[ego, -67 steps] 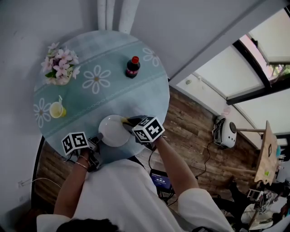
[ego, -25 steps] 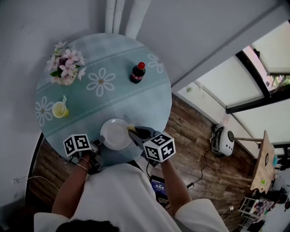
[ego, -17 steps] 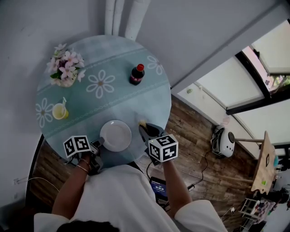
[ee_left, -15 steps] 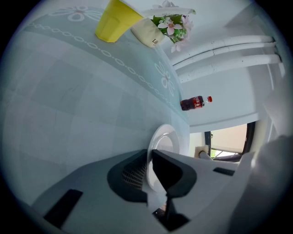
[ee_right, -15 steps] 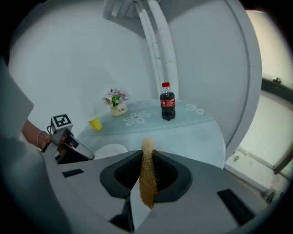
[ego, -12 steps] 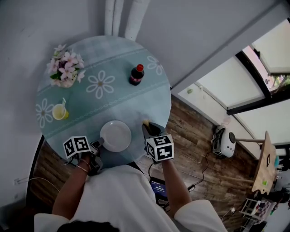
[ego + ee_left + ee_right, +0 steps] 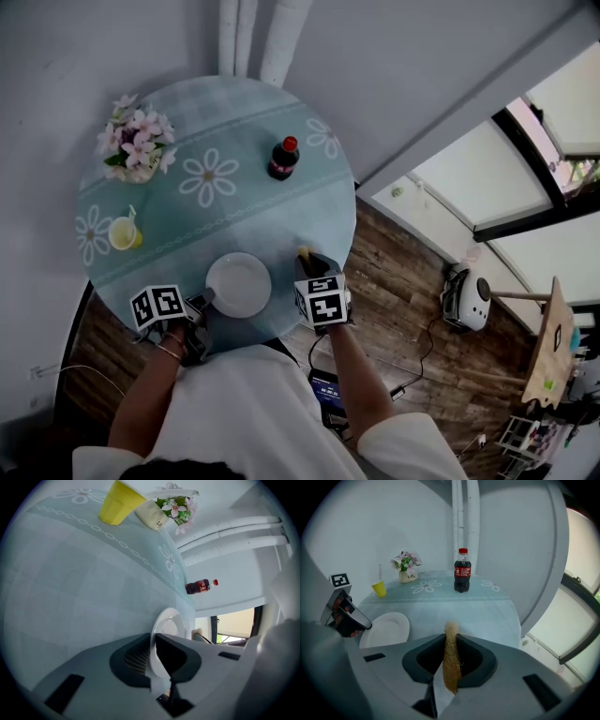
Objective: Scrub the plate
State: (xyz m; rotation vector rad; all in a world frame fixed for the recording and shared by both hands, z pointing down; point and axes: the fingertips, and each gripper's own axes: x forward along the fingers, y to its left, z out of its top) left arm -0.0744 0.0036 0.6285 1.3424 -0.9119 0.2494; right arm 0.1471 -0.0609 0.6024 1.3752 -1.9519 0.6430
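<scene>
- Pinching the near rim of the plate (image 7: pixel 169 625), my left fingers (image 7: pixel 152 641) are clenched on it, one above and one below the thin edge.
- My right fingers (image 7: pixel 451 641) are clamped on a scrubber (image 7: pixel 451 663), held edge-on so only a narrow tip sticks out past them.
- The plate lies flat at the near edge of the tabletop (image 7: pixel 234 206), between my two grippers; the scrubber hangs just to its right, clear of it.
- Risk: the plate looks smooth and glazed, and I hold only a sliver of rim, so a hard sideways stroke could work it out of my grip.
- Risk: it sits close to the tabletop's edge, so a stroke pulled toward me could drag it off.
- Risk: the scrubber looks like loose, springy fibre, tan and fuzzy; pressed at an angle it may fold over or slip from my grip.
- Risk: the cloth under the plate could bunch if I bear down hard.
- The plate is round, white and shallow, with a raised rim; the cloth is pale teal with a daisy print.
- The cola bottle (image 7: pixel 282 158), yellow cup (image 7: pixel 120 233) and flower pot (image 7: pixel 134 150) stand well apart from my work.
</scene>
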